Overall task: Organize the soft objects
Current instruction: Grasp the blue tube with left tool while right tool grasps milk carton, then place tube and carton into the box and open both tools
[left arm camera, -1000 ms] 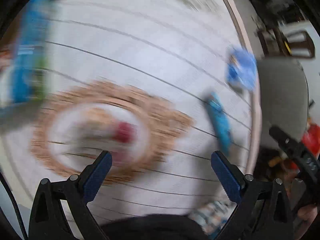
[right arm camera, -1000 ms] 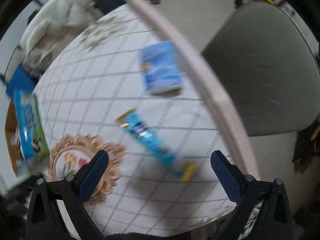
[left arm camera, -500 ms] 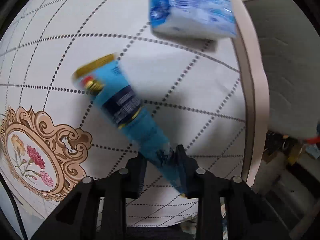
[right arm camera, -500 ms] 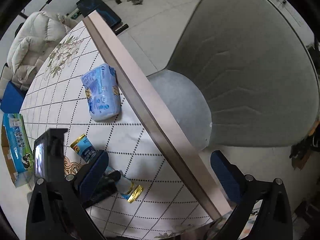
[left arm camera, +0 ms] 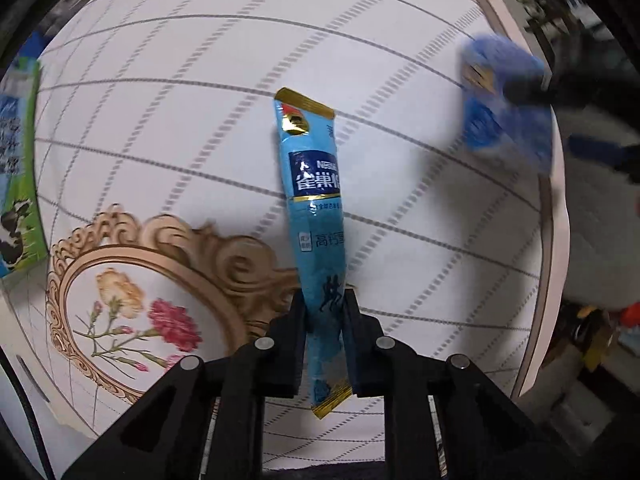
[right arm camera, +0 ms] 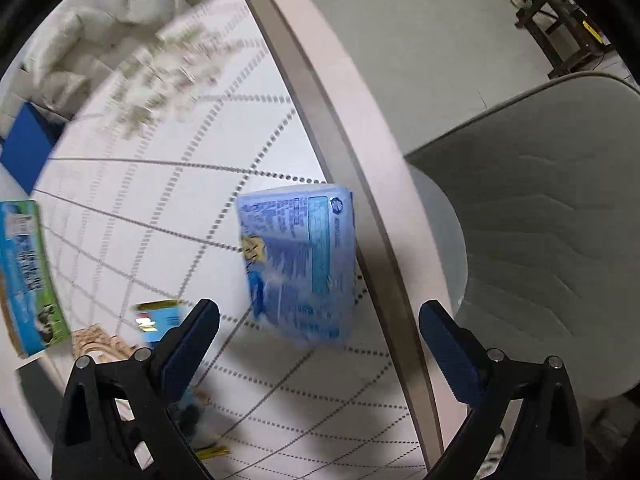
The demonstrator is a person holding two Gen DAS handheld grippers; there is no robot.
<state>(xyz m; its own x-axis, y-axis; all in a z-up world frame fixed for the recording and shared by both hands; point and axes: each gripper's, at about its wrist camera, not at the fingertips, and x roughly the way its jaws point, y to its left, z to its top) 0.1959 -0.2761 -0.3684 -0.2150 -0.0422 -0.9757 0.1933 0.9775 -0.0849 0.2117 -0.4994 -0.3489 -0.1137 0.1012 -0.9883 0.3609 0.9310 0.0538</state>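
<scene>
My left gripper (left arm camera: 325, 312) is shut on a long blue Nestle sachet (left arm camera: 316, 208) and holds it by its lower end, the sachet pointing away over the table. Part of the sachet (right arm camera: 160, 318) shows in the right wrist view. My right gripper (right arm camera: 318, 332) is open, its jaws on either side of the near end of a blue tissue pack (right arm camera: 298, 260) that lies by the table's right edge. The tissue pack (left arm camera: 500, 100) shows blurred in the left wrist view.
The table (left arm camera: 160, 100) has a white diamond-pattern cloth with a gold floral medallion (left arm camera: 152, 300). A blue and green milk carton (right arm camera: 28, 272) lies at the left. A grey chair (right arm camera: 540, 220) stands past the table's edge (right arm camera: 340, 120).
My left gripper closed on the sachet and lifted it to point straight ahead. My right gripper swung from the chair side toward the tissue pack.
</scene>
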